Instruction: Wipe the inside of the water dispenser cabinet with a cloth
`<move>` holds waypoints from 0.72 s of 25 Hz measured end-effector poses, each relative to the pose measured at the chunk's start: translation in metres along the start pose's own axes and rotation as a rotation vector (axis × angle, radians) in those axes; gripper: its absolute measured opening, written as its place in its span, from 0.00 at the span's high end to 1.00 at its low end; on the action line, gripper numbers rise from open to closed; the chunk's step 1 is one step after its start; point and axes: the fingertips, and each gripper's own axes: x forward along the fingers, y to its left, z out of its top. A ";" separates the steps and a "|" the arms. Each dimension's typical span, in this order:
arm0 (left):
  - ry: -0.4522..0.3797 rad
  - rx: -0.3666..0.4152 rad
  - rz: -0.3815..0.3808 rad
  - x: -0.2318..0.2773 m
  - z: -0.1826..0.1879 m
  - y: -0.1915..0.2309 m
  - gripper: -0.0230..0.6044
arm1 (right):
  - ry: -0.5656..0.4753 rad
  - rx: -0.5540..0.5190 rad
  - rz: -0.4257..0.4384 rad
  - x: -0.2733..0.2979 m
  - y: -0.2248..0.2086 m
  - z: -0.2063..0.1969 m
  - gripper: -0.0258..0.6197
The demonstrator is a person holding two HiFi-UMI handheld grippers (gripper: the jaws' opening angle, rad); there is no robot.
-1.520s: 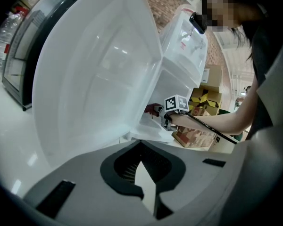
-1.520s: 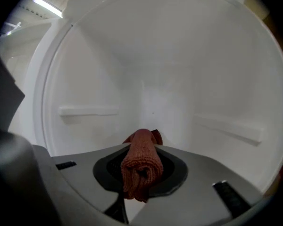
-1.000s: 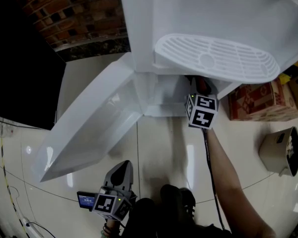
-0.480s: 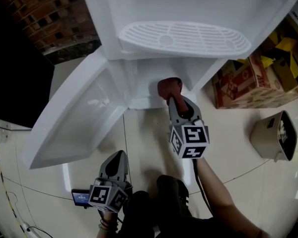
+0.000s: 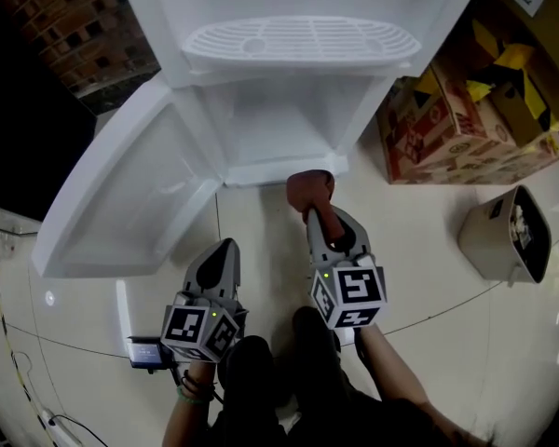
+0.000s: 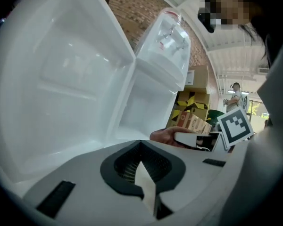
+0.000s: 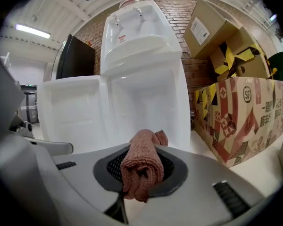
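Holding the cloth (image 5: 309, 187) bunched in a tight pinch, the right gripper (image 5: 310, 210) points at 12 o'clock toward the cabinet (image 5: 278, 124) — its door (image 5: 121, 203) lies swung wide toward 9 o'clock. We find the cloth outside the compartment, just short of its lower lip, touching no inner surface. The left gripper (image 5: 221, 252) hangs at 8 o'clock of the cloth, tongs pressed together on nothing. We judge no wiping in progress; the white interior shows no marks either way, so we treat all of it as remaining.

A tiled floor (image 5: 429, 250) bears the water dispenser (image 5: 289, 3), cardboard box (image 5: 447, 128) and bin (image 5: 501, 238).
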 end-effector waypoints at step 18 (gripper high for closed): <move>0.048 0.079 -0.085 0.012 -0.010 -0.069 0.97 | -0.028 0.087 0.019 -0.070 0.006 -0.010 0.84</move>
